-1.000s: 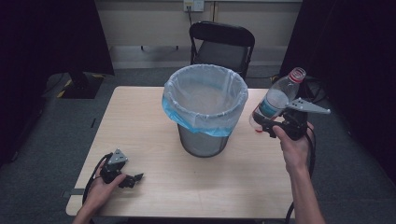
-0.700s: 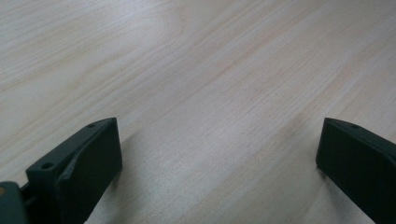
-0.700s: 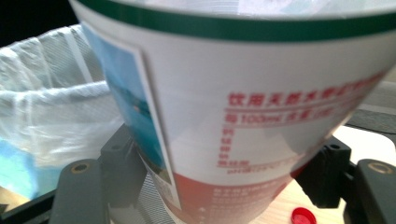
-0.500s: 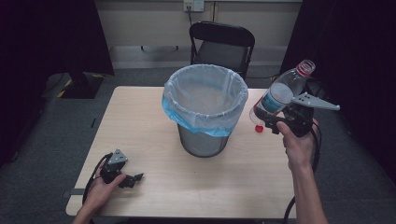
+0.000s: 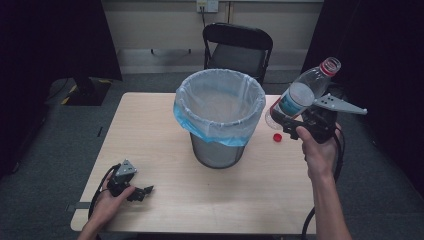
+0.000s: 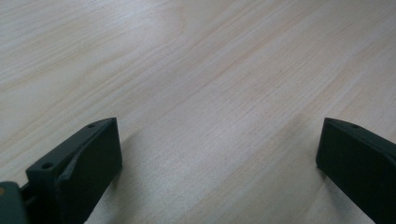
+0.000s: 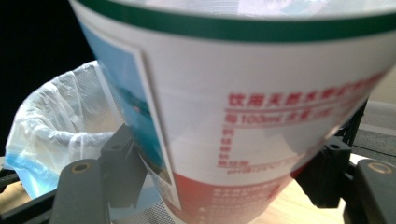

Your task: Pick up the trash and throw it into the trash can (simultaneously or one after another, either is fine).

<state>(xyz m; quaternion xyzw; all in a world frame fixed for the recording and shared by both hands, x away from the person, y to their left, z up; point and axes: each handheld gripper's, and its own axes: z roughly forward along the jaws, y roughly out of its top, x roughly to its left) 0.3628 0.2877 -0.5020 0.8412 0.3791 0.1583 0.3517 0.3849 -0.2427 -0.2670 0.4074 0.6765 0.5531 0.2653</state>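
Note:
A clear plastic bottle (image 5: 302,93) with a red neck ring, uncapped, is held tilted in the air at the table's right side, beside the bin. My right gripper (image 5: 284,121) is shut on the bottle's lower part; in the right gripper view its label (image 7: 243,102) sits between both jaws. A mesh waste bin (image 5: 219,117) with a clear and blue liner stands mid-table. A small red cap (image 5: 276,137) lies on the table under the bottle. My left gripper (image 5: 145,191) rests on the table near the front left corner, jaws wide apart over bare wood (image 6: 210,93).
A black folding chair (image 5: 237,50) stands behind the wooden table (image 5: 150,125). Dark curtains flank both sides. A cable trails from each gripper off the table's front edge.
My right hand has lifted the bottle higher and slightly right, with the bottle's neck now well above the bin's rim. The left gripper has stayed put.

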